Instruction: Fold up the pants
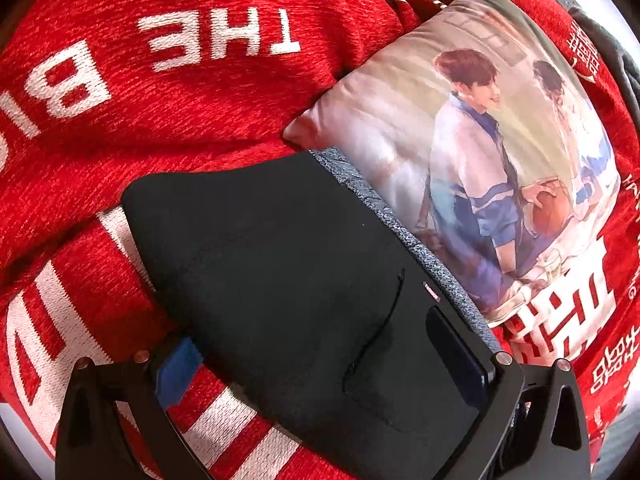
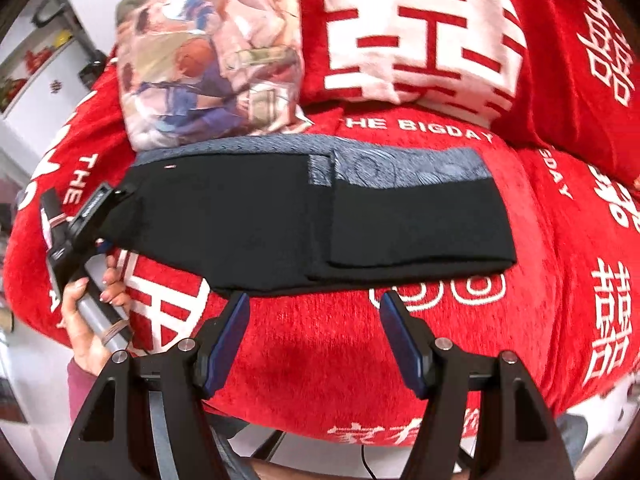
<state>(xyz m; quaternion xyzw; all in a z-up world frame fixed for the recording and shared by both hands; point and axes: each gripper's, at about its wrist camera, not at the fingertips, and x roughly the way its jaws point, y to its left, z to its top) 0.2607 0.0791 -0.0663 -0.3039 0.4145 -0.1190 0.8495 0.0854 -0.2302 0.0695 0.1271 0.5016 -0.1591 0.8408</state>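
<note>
The black pants point(image 2: 320, 220) with a grey patterned waistband point(image 2: 400, 168) lie folded lengthwise on the red sofa cover. In the left wrist view the pants point(image 1: 280, 260) fill the space between my left fingers. My left gripper point(image 1: 320, 344) is at the pants' left end, its jaws wide apart with the cloth lying between them; it also shows in the right wrist view point(image 2: 96, 208). My right gripper point(image 2: 314, 308) is open and empty, just in front of the pants' near edge.
A printed cushion point(image 2: 208, 56) lies right behind the pants, touching the waistband. A red cushion point(image 2: 420, 32) with white characters stands at the back. The red cover point(image 2: 320, 360) with white lettering spreads all around. Shelves point(image 2: 32, 56) stand at far left.
</note>
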